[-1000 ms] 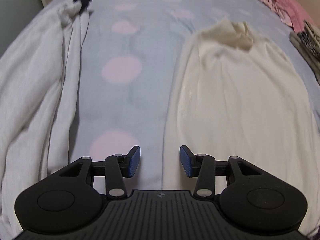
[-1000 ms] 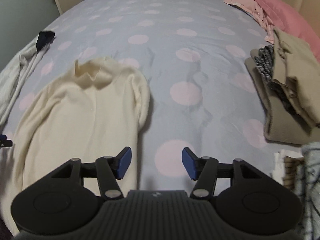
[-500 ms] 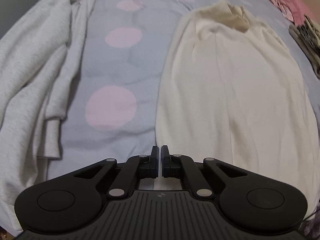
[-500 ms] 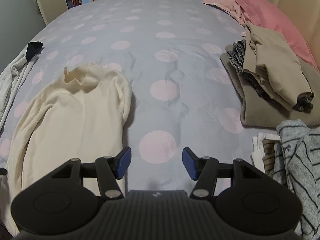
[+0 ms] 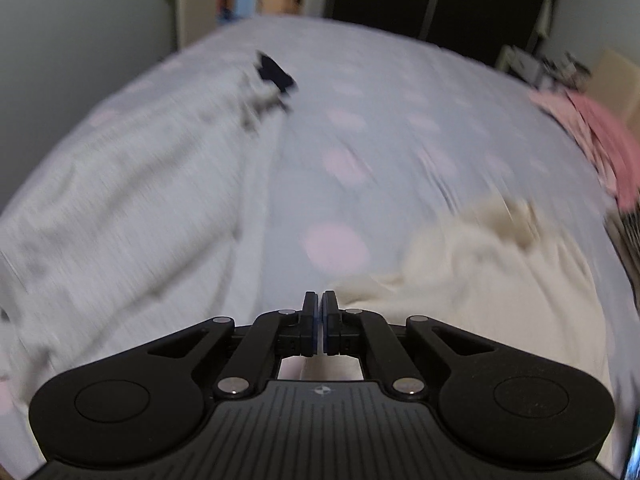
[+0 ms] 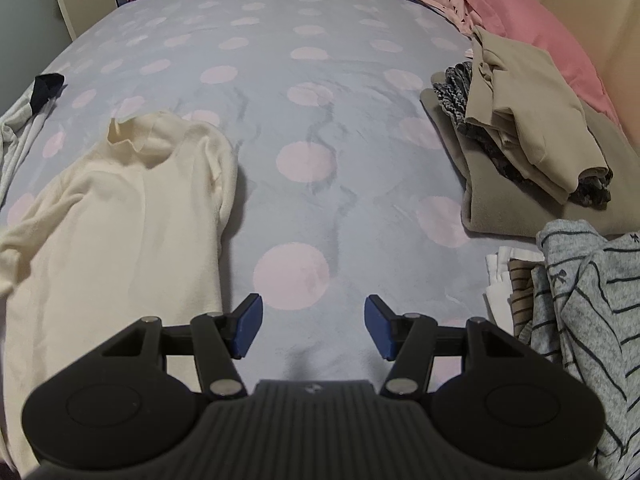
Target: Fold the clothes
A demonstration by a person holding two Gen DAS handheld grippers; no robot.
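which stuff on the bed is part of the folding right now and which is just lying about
In the job: cream sweater, its hem apparently pinched by the shut left gripper; open right gripper.

Lying about: grey garment, beige folded pile, striped knit, pink pillow.

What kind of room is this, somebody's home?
Most likely a bedroom in a home. The wide surface is a bed with a spotted sheet, a pink pillow lies at its far right corner, and clothes lie on it: a cream sweater and folded piles.
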